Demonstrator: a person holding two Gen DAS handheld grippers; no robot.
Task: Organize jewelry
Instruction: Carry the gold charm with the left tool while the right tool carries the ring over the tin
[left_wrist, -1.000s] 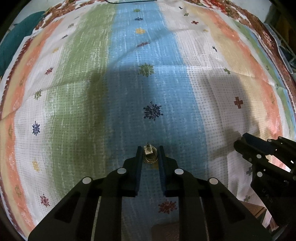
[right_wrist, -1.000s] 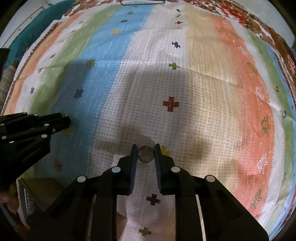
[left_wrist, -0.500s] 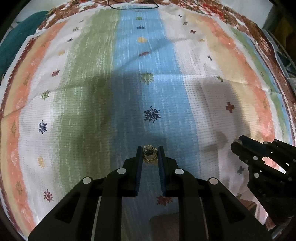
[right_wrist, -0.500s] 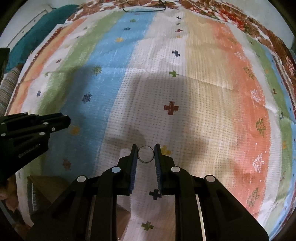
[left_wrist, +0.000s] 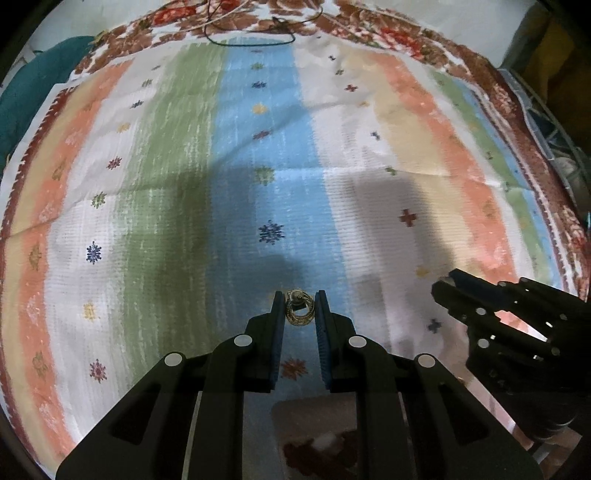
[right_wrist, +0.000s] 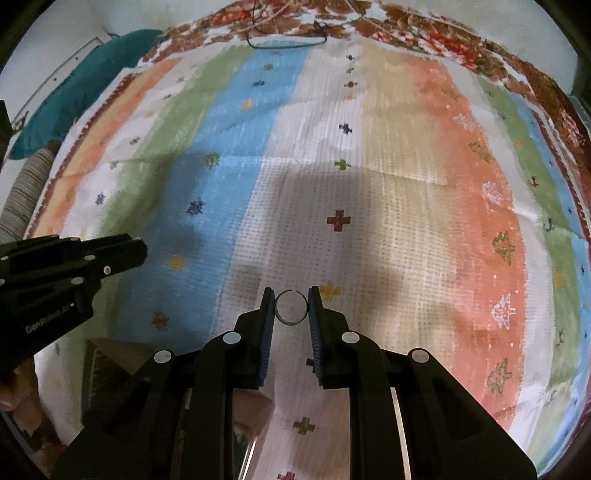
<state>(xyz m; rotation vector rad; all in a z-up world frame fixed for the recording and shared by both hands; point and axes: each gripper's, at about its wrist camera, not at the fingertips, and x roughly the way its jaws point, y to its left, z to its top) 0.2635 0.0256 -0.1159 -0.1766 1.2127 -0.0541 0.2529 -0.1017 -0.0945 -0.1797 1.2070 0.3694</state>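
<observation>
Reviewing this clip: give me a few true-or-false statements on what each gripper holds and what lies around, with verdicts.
1. The left gripper holds a gold ring between its fingers. True.
2. The right gripper is empty. False: it holds a thin open ring, with a gap at its top.
3. Both grippers are above a striped cloth. True.
4. The gold ring lies flat on the cloth. False: it is clamped between the fingers.
5. A dark cord lies at the far edge of the cloth. True.
6. The right gripper appears at the left of the left wrist view. False: it is at the right.
</observation>
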